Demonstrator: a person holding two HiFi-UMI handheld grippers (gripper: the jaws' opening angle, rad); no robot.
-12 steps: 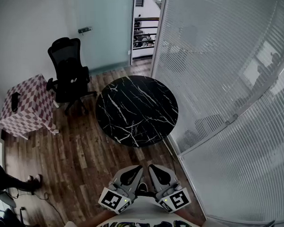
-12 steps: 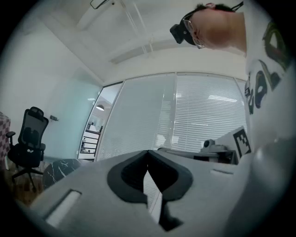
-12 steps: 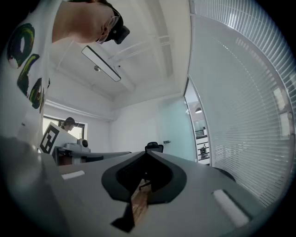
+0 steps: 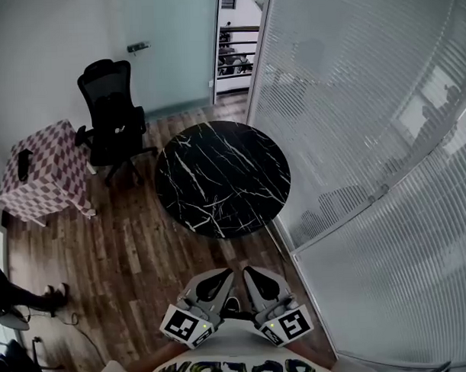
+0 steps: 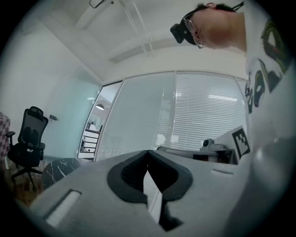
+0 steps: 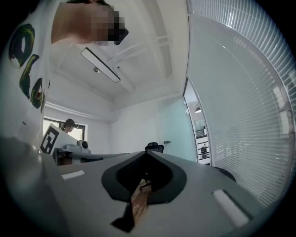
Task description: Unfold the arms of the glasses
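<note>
No glasses show on any surface in these views. The round black marble table (image 4: 223, 178) stands ahead of me on the wood floor, its top bare. Both grippers are held close to my chest at the bottom of the head view, pointing level and far short of the table. My left gripper (image 4: 225, 275) is shut with nothing between its jaws; in the left gripper view its tips (image 5: 148, 153) meet in a point. My right gripper (image 4: 250, 273) sits beside it, also shut and empty, its tips (image 6: 147, 154) touching in the right gripper view.
A black office chair (image 4: 112, 109) stands left of the marble table. A small table with a checkered cloth (image 4: 46, 176) at the far left carries a dark object (image 4: 24, 165). Glass walls with blinds (image 4: 369, 138) curve along the right. A person's feet (image 4: 50, 298) show at the lower left.
</note>
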